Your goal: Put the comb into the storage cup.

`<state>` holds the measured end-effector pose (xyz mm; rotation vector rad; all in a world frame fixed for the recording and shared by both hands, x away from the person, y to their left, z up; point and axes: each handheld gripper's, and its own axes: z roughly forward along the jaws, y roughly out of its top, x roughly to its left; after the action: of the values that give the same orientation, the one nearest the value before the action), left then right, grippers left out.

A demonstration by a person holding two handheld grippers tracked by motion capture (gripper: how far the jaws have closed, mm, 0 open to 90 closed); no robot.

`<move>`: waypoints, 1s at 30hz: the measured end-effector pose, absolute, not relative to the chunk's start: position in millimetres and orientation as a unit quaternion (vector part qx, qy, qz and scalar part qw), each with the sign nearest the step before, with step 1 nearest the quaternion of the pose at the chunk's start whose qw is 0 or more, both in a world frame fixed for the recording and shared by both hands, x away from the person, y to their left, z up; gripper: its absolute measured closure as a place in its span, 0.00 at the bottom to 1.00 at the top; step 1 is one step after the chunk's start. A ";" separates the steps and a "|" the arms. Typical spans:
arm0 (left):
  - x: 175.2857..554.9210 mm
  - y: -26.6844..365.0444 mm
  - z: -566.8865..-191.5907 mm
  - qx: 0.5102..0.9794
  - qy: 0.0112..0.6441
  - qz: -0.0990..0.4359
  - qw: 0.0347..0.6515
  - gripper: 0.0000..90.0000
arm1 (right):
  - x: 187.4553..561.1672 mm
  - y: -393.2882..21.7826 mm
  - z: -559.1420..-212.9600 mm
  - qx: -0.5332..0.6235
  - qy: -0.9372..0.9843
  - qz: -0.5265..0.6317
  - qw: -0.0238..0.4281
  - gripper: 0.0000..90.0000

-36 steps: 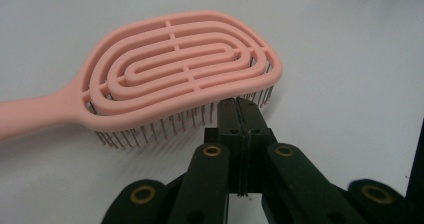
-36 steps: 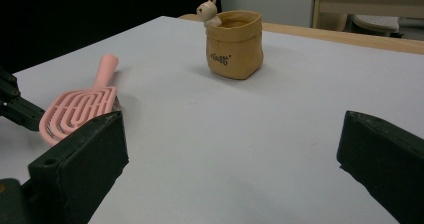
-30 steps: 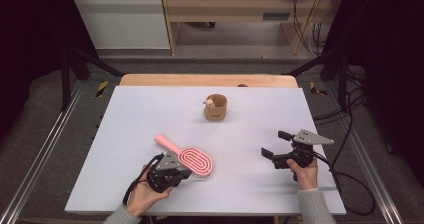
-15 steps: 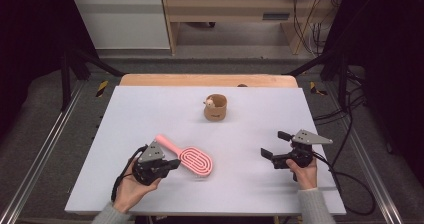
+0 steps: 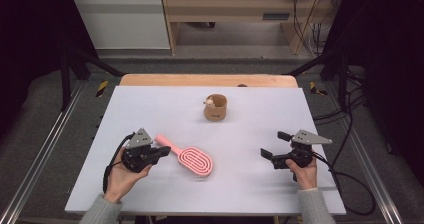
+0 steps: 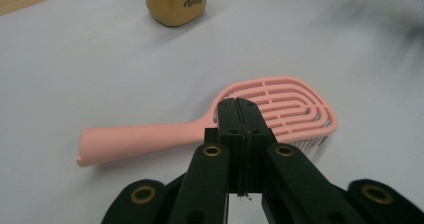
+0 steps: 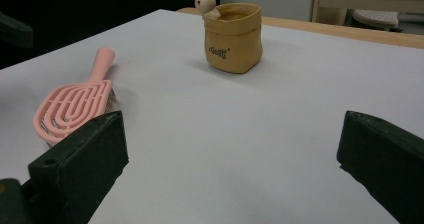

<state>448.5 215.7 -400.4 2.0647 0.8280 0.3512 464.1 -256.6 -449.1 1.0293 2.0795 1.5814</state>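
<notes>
The left hand-held gripper (image 5: 161, 152) is fully closed: in the left gripper view its two black jaws meet with no gap and nothing sits between them. The jaws hover above the pink hairbrush (image 6: 210, 126), over the point where the handle joins the head; whether they touch the brush cannot be told. In the high view this hand-held gripper sits at the handle end of the hairbrush (image 5: 187, 156), with the head of the brush extending beyond the jaw tips, toward the right hand-held gripper.

The hairbrush lies flat on the white surface (image 5: 150, 104), slotted back up and bristles down. From the left hand-held gripper, the handle runs to the left of the jaws and the oval head lies ahead and to the right.

The right hand-held gripper (image 5: 275, 146) is open, with its jaws set wide apart and nothing between them. It is held in the person's right hand (image 5: 302, 174), well apart from the hairbrush. In the right gripper view, the brush (image 7: 75, 104) lies beyond the left jaw.

A small tan pot (image 5: 215, 107) with a small bear figure on its rim stands upright on the surface, well ahead of both hand-held grippers. In the right gripper view the pot (image 7: 233, 36) stands ahead, between the two jaws.
</notes>
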 end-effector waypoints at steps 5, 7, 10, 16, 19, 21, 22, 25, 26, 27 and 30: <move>459.9 221.6 -397.1 0.823 0.345 0.147 0.427 1.00 | 464.1 -257.1 -449.1 0.361 0.730 0.556 0.167 0.00; 464.3 224.0 -396.5 0.821 0.349 0.148 0.426 1.00 | 464.1 -256.9 -449.1 0.361 0.730 0.556 0.166 0.00; 470.3 226.8 -396.4 0.818 0.355 0.151 0.426 1.00 | 464.1 -257.0 -449.1 0.361 0.730 0.556 0.167 0.00; 482.6 228.2 -398.7 0.816 0.363 0.158 0.421 1.00 | 464.1 -257.0 -449.2 0.362 0.730 0.555 0.167 0.00; 489.0 228.6 -400.0 0.814 0.370 0.162 0.418 1.00 | 464.1 -256.9 -449.2 0.361 0.731 0.555 0.166 0.00; 492.7 228.6 -400.5 0.812 0.373 0.164 0.418 1.00 | 464.1 -256.8 -449.4 0.362 0.731 0.554 0.166 0.00; 494.2 228.5 -400.8 0.811 0.375 0.164 0.418 1.00 | 464.1 -256.6 -449.4 0.362 0.731 0.554 0.166 0.00; 501.0 228.3 -402.3 0.812 0.380 0.166 0.411 1.00 | 464.0 -256.8 -449.3 0.362 0.731 0.555 0.166 0.00; 502.8 228.2 -402.9 0.812 0.381 0.167 0.410 1.00 | 464.0 -256.8 -449.2 0.362 0.731 0.555 0.166 0.00; 505.7 227.9 -403.7 0.811 0.384 0.169 0.407 1.00 | 464.0 -256.8 -449.3 0.362 0.731 0.555 0.166 0.00; 511.6 227.4 -405.5 0.812 0.389 0.171 0.401 1.00 | 464.0 -256.7 -449.4 0.362 0.731 0.554 0.166 0.00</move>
<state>511.6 227.4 -405.5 2.0533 0.9831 0.4328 464.0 -256.7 -449.4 1.0306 2.0822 1.5771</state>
